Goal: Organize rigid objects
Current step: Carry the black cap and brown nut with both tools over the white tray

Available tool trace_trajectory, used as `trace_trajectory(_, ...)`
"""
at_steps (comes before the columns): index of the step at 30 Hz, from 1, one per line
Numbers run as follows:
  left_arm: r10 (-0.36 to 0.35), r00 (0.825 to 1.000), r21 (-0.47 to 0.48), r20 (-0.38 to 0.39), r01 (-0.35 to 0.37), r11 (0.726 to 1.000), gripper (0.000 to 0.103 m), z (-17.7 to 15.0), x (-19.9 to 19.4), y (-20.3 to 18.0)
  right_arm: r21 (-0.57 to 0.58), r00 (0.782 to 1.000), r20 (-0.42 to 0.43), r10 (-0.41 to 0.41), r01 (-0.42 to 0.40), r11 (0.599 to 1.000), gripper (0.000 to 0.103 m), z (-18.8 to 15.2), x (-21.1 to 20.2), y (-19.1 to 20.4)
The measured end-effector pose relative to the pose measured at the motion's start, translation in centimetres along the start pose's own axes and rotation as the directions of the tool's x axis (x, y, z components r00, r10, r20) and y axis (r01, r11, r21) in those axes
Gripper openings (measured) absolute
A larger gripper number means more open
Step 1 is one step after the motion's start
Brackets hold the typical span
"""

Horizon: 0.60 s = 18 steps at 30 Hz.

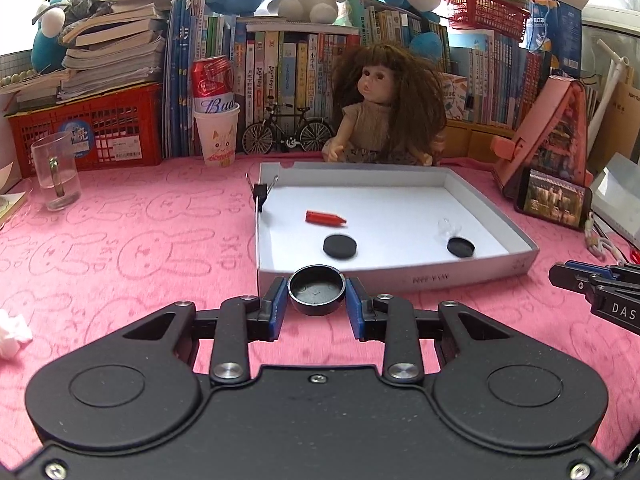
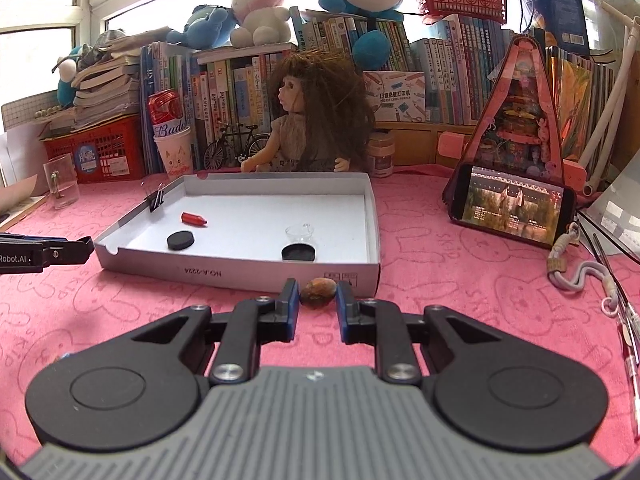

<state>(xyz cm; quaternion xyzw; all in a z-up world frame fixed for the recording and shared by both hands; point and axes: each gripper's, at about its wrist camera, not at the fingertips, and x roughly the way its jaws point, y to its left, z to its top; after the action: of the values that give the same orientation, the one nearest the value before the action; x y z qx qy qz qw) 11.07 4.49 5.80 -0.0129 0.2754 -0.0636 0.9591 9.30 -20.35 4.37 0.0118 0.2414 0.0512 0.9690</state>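
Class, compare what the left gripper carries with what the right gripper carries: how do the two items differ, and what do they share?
The left gripper holds a black round cap; the right gripper holds a brownish, mottled lump. The cap is a hollow, smooth-rimmed cup with its opening up; the lump looks solid, rough and irregular. The cap fills a wider jaw gap than the lump. Both are pinched between blue pads, just short of the white tray.

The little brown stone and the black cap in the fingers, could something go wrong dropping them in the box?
The brown stone is held only at its ends, so it might slip. Both sit below the white box front wall and could bump it. The black cap could land on the clear cup.
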Motion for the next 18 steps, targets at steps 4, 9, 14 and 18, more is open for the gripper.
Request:
trace_trajectory(4,-0.01,1.0,-0.008,0.0,0.01,1.0,0.03,1.3,1.6,-0.2,0.018,1.0,-0.009,0.004,-0.004,1.0,0.024,1.2,1.4,-0.6)
trace_trajectory(9,-0.014,1.0,-0.023,-0.022,0.013,1.0,0.03,2.3,3.9,-0.3,0.052,1.0,-0.027,0.012,-0.011,0.999,0.024,2.4,3.3,-1.2)
trace_trajectory(14,-0.003,0.999,-0.019,-0.052,0.002,1.0,0.03,2.9,6.6,-0.4,0.051,0.999,-0.045,0.003,-0.001,0.999,0.024,3.2,5.2,-1.2)
trace_trajectory(18,0.003,0.998,-0.034,-0.065,-0.005,0.999,0.03,3.3,8.2,-0.3,0.071,0.996,-0.084,0.01,-0.005,0.997,0.024,3.6,7.0,-1.4)
